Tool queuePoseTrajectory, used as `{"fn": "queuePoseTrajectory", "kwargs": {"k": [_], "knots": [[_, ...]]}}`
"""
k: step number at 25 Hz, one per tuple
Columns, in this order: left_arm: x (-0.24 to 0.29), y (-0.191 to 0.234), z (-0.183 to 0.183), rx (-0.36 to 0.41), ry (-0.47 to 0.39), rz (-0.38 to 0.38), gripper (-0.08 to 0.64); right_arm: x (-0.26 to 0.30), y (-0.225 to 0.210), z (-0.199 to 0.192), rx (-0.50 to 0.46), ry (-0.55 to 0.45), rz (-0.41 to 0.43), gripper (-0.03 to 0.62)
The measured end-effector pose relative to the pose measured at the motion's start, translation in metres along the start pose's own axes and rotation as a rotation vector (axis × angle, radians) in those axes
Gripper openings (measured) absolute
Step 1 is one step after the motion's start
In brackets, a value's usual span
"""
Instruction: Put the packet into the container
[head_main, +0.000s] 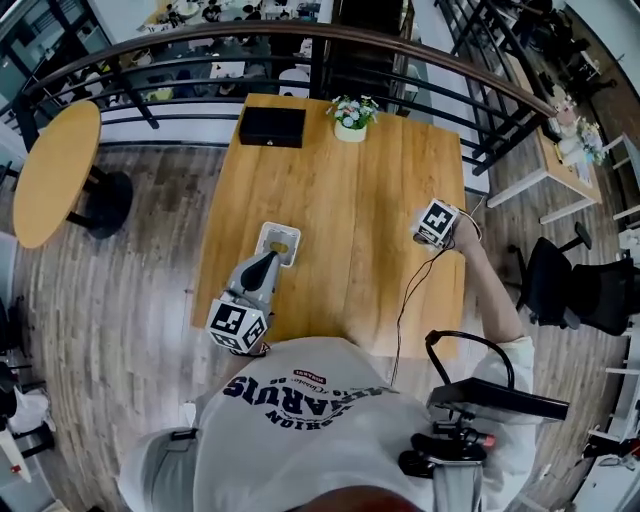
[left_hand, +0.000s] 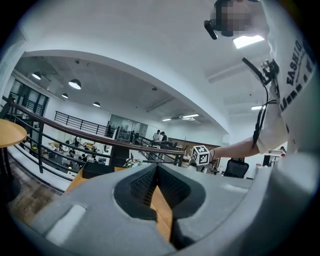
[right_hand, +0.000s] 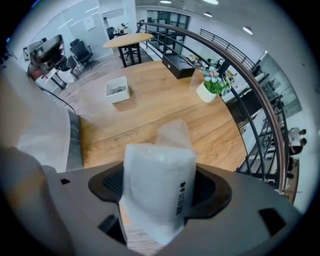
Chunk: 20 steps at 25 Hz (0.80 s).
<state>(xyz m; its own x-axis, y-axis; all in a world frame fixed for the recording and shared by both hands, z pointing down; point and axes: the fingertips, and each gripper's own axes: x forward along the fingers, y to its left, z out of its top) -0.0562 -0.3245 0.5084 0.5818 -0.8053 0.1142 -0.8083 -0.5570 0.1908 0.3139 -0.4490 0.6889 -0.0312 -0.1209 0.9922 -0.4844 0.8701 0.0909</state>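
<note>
Where the head view looks down, a wooden table fills the centre, with a curved railing beyond its far edge. A black box and a flower pot stand side by side along that far edge.

The left gripper lies low at the table's near left, its tip just at the near rim of the container; whether they touch cannot be told. In the left gripper view its jaws meet at the tips, with only bare wood seen behind them.

The right gripper is held above the table's right side and aimed down at the top. Its jaws pinch the packet from both sides.

The container is a small white open tray with some contents inside, at the table's left and well apart from the packet.

The packet is a white pouch. Its long axis runs along the jaws' own line, and its translucent crimped end juts past the jaws toward the tabletop. A dark printed code runs lengthwise near one edge.
</note>
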Motion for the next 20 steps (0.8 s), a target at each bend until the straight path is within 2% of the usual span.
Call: {"fn": "queuePoseTrajectory", "kwargs": {"k": [3, 7, 12, 20], "knots": [[0.001, -0.003, 0.001, 0.002, -0.001, -0.007, -0.002, -0.042, 0.017, 0.017, -0.092, -0.009, -0.029, 0.356], [0.000, -0.002, 0.009, 0.009, -0.015, -0.001, -0.002, -0.103, 0.038, 0.038, -0.167, 0.012, -0.113, 0.356], [-0.006, 0.002, 0.009, 0.003, -0.023, 0.022, -0.002, -0.152, 0.063, 0.059, -0.145, -0.021, -0.113, 0.356], [-0.015, 0.005, 0.006, -0.011, -0.022, 0.030, -0.002, -0.158, 0.084, 0.073, -0.163, -0.023, -0.072, 0.356]]}}
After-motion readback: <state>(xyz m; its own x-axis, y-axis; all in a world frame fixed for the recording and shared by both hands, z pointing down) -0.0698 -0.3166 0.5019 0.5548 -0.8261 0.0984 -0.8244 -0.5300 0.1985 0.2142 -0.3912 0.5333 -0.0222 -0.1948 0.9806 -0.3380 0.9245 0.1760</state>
